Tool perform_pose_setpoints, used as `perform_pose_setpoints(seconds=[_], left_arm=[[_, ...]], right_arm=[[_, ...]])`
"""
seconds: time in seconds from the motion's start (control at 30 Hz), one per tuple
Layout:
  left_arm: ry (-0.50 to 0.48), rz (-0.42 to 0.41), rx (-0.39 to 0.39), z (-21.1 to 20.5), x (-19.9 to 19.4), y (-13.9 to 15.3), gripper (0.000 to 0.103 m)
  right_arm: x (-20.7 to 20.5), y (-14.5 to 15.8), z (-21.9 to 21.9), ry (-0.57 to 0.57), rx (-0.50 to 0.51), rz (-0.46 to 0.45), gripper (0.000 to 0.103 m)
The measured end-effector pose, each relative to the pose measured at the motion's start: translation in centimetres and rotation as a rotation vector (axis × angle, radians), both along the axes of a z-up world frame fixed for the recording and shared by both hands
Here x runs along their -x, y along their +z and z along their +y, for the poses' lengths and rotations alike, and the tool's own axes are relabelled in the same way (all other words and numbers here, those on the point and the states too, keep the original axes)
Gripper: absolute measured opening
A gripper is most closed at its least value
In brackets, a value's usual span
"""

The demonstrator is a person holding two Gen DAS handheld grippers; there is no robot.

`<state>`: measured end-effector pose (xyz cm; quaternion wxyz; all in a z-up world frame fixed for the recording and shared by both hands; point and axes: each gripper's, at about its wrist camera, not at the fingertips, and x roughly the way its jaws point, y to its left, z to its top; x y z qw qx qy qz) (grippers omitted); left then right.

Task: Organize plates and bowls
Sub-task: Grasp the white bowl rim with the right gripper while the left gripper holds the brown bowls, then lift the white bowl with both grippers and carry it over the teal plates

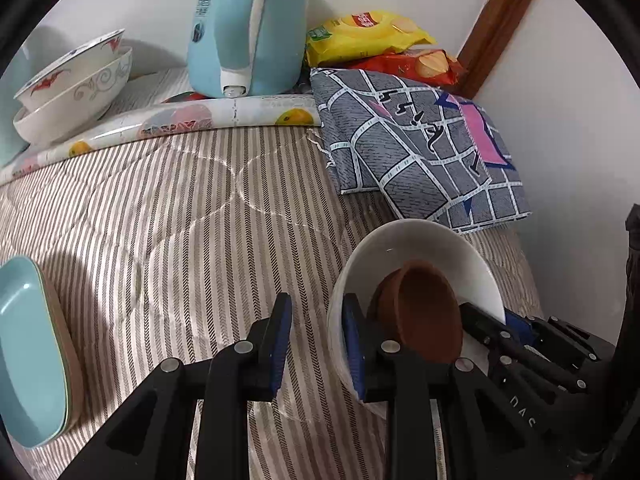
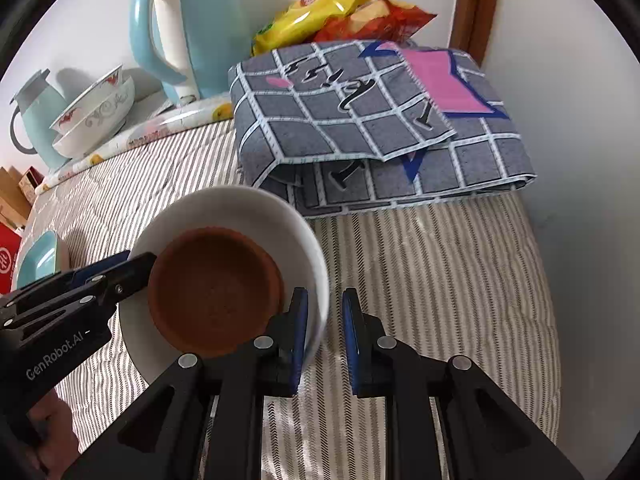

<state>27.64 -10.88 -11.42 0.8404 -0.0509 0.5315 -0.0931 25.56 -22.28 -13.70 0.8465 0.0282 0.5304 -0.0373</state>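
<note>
A white bowl [image 1: 420, 240] [image 2: 240, 208] with a small brown bowl [image 1: 424, 316] [image 2: 216, 292] inside it sits on the striped bed cover [image 1: 180, 220]. My left gripper [image 1: 318, 304] [image 2: 128, 264] straddles its left rim: one finger is inside against the wall, and the outer pad stands clear with cover showing in the gap. My right gripper [image 2: 324, 300] [image 1: 488, 320] straddles the opposite rim, with its inner finger at the wall and a narrow gap before the outer pad. Two patterned bowls [image 1: 72, 84] [image 2: 96, 116] are stacked at the back left. Teal plates [image 1: 28, 352] [image 2: 38, 260] lie at the left.
A light-blue kettle [image 1: 248, 28] [image 2: 188, 32] stands at the back on a fruit-print mat [image 1: 180, 120]. A folded grey checked cloth [image 1: 420, 148] [image 2: 380, 128] lies just beyond the white bowl, with snack bags [image 1: 368, 32] behind it. A teal jug [image 2: 38, 116] stands far left. The wall [image 2: 580, 200] runs close on the right.
</note>
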Motion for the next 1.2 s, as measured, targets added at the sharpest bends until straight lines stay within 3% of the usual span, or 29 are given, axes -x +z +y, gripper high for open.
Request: perform_pose_setpoints(seconds=[0.37, 0.93, 1.2], left_arm=[[-0.033, 0.042, -0.025, -0.7, -0.7, -0.8, 0.025], [-0.026, 0.061, -0.031, -1.0, -1.1, -1.5, 0.025], [-0.02, 0.04, -0.041, -1.1, -0.8, -1.4, 0.025]], right_arm=[[-0.8, -0.7, 0.0, -0.029, -0.012, 0.023, 0.02], [-0.8, -1.0, -1.3, -0.058, -0.036, 0.015, 0.042], [-0.6, -1.1, -1.9, -0.073, -0.063, 0.017, 0.045]])
